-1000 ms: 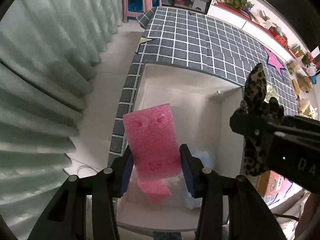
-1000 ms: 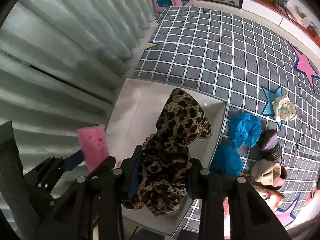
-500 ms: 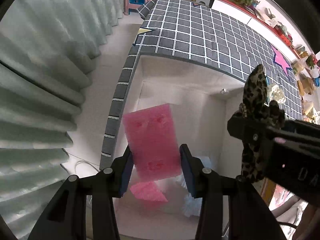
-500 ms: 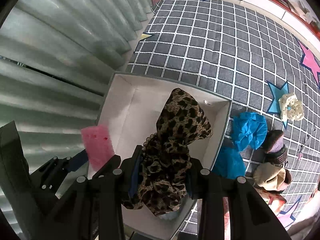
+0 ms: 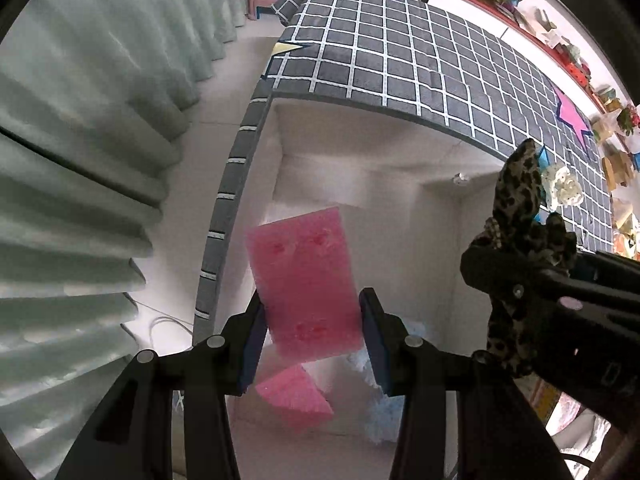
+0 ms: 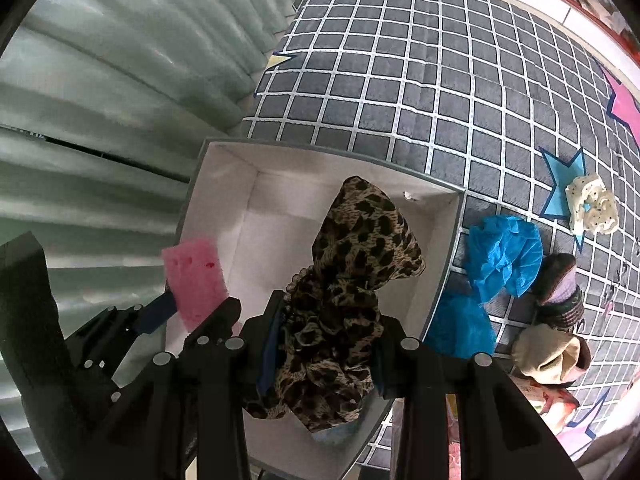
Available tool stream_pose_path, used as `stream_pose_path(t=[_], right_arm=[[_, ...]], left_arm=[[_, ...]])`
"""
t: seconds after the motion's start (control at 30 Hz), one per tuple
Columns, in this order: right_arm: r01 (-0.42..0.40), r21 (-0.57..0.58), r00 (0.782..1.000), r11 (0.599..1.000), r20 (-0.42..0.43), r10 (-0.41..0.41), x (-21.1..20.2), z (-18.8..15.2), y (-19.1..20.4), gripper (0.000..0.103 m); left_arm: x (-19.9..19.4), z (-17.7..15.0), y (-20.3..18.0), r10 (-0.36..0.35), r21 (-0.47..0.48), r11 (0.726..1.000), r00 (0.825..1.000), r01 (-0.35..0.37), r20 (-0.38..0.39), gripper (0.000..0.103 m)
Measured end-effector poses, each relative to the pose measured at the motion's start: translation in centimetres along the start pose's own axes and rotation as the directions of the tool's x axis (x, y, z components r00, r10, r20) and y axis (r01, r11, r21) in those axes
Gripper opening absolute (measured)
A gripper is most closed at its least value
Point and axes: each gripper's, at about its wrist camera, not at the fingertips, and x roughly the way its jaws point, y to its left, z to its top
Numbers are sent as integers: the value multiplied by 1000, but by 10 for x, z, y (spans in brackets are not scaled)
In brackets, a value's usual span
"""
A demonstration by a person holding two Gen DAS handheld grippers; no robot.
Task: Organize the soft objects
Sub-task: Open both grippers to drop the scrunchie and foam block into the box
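A pitted pink sponge (image 5: 306, 280) is clamped by the left gripper (image 5: 312, 336); a crumpled leopard-print scrunchie (image 6: 340, 300) is pinched in the right gripper (image 6: 326, 352).

A grey mat (image 6: 440, 92) with a white grid pattern (pink and blue stars printed on it) covers the surface. A white box (image 6: 450, 248) with a grey rim sits at the mat's corner, near the pale green curtain. Just beside the box's right wall lie two blue ruffled cloths (image 6: 504, 256), one touching the other. Close by rest a dark knitted item (image 6: 560, 292) and a beige soft piece (image 6: 552, 356). A cream dotted scrunchie (image 6: 592, 208) lies on a blue star (image 6: 560, 184), apart from the rest
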Motion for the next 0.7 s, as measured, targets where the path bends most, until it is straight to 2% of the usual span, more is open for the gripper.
stream_pose_path(t=[0.17,0.2,0.27,0.3,0.37,0.47,0.53,0.6,0.67,0.7], right_arm=[[-11,3,1000,1000,-6,11,2,2,-1,38],[-13,3,1000,1000,-6,13,2,2,-1,38],[-15,3,1000,1000,-5,15,2,2,-1,39],[-16,4,1000,1000,-5,16,2,2,-2,45],[-24,9,1000,1000,-4,24,1,1,-3,45],[-19,15,1000,1000,3,19,-2,0,-3,48],[-20,21,1000,1000,13,20,-5,0,-4,66],[-16,27,1000,1000,27,15,-10,0,-4,73],[-13,32,999,999,37,12,-15,0,-5,79],[-12,34,999,999,39,11,-17,0,-5,86]], left_arm=[[-1,-1,-1,-26,2,1000,1000,26,7,53],[-2,-1,-1,-29,1,1000,1000,29,7,55],[-3,-2,-1,-28,-3,1000,1000,28,10,69],[-4,-2,0,-24,-5,1000,1000,24,13,71],[-3,-3,0,-15,-11,1000,1000,15,8,78],[-2,-3,1,-4,-22,1000,1000,4,-7,81],[-4,-4,2,-22,-32,999,1000,21,-5,83],[-6,-4,2,-48,-41,998,999,47,-5,90],[-9,-4,1,-65,-44,997,998,65,2,91],[-10,-3,0,-77,-42,996,997,77,0,91]])
